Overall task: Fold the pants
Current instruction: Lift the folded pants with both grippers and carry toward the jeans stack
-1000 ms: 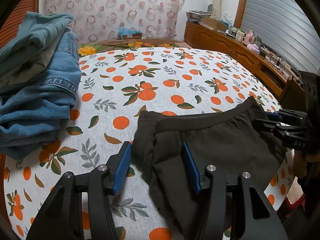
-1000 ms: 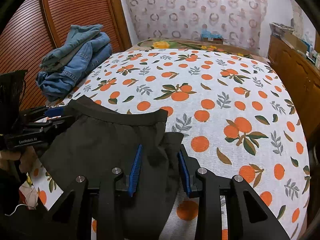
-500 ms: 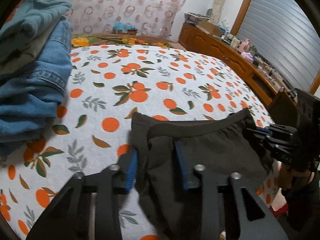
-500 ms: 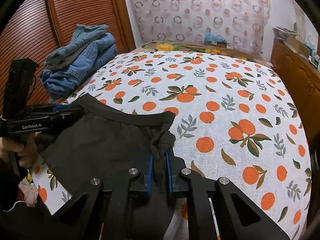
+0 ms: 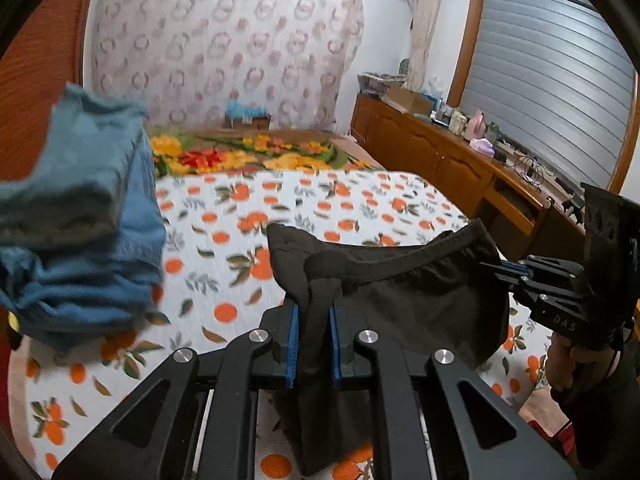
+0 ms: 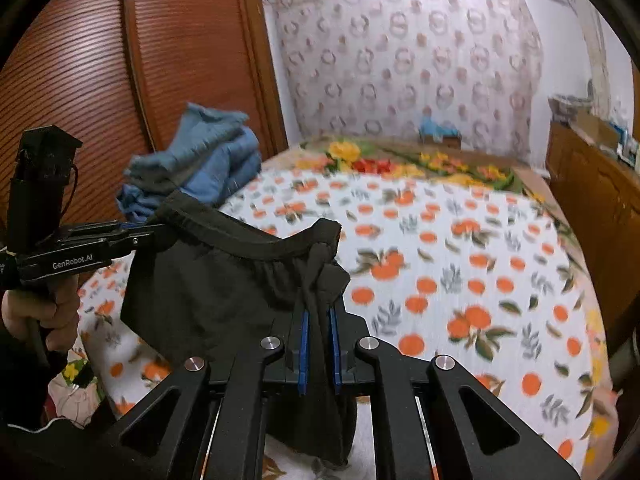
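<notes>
Pants of dark cloth are seen lifted above the orange-patterned bedspread, stretched by the waistband between the two grippers. The lower part of the garment is cut off by the gripper bodies in both views, so the legs cannot be made out; whether any cloth touches the bed cannot be told. In the right wrist view the pants are shown hanging in a shallow sag, with the waistband running from one gripper to the other.

A bunched corner of the waistband is pinched by the left gripper, whose blue pads are pressed against the fabric from both sides; its jaws have just been closing, with the cloth between them. The same gripper is seen from the side in the other view, where the pads are largely hidden by the fabric. The opposite corner is clamped in the right gripper, nearly closed with only a twist of cloth between the pads. From the left wrist view the right gripper is partly covered by the waistband, and the hand beneath it is in shadow.

A pile of blue jeans is blurred at the left of the bed. A wooden sideboard is seen along the wall beyond.
</notes>
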`<state>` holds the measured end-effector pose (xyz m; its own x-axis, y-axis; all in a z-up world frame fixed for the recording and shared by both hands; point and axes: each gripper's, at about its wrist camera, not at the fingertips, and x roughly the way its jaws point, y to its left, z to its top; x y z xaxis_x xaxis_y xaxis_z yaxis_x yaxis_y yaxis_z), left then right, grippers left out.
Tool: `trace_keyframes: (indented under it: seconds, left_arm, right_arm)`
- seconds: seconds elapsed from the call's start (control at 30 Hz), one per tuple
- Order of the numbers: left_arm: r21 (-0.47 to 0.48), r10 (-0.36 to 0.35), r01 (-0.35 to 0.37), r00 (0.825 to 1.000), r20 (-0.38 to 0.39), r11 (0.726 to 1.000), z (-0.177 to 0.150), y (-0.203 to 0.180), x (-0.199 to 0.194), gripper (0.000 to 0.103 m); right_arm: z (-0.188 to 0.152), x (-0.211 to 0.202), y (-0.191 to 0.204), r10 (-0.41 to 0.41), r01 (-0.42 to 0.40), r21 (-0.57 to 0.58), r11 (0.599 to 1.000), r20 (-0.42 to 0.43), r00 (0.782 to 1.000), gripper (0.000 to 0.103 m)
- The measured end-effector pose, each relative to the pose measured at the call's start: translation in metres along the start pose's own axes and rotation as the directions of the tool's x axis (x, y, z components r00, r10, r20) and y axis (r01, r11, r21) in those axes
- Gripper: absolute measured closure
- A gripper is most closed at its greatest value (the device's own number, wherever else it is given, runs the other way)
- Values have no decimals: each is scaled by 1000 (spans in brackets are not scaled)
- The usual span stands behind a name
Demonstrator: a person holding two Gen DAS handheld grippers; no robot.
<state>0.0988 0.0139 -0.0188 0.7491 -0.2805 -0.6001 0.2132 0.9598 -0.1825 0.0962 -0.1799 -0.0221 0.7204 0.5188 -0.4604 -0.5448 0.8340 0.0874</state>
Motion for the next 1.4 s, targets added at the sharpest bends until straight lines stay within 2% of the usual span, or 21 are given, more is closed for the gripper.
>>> trace_keyframes:
  seconds: [0.2, 0.47, 0.8, 1.1, 1.4]
  left_arm:
    - [20, 32, -33, 998, 54, 999, 14, -2, -21, 89]
    - [34, 73, -77, 992, 103, 996, 26, 5, -41, 89]
    - [-2, 102, -103, 987, 120, 995, 37, 31, -44, 89]
    - [-46, 139, -133, 977, 161, 990, 68, 63, -47, 89]
    - [-88, 220, -206, 952, 213, 975, 101, 99, -52, 89]
  right_arm:
    - [11, -19, 8, 3, -1, -39, 999, 64, 998, 95]
    - [28, -21, 19, 20, -11, -84, 996, 109, 994, 95]
    - [51, 10, 17, 57, -43, -122, 992, 114, 992, 95]
    - [108, 47, 15, 88, -68, -172, 983, 115, 989, 95]
    - [172, 89, 22, 151, -103, -280, 955, 159, 976, 95]
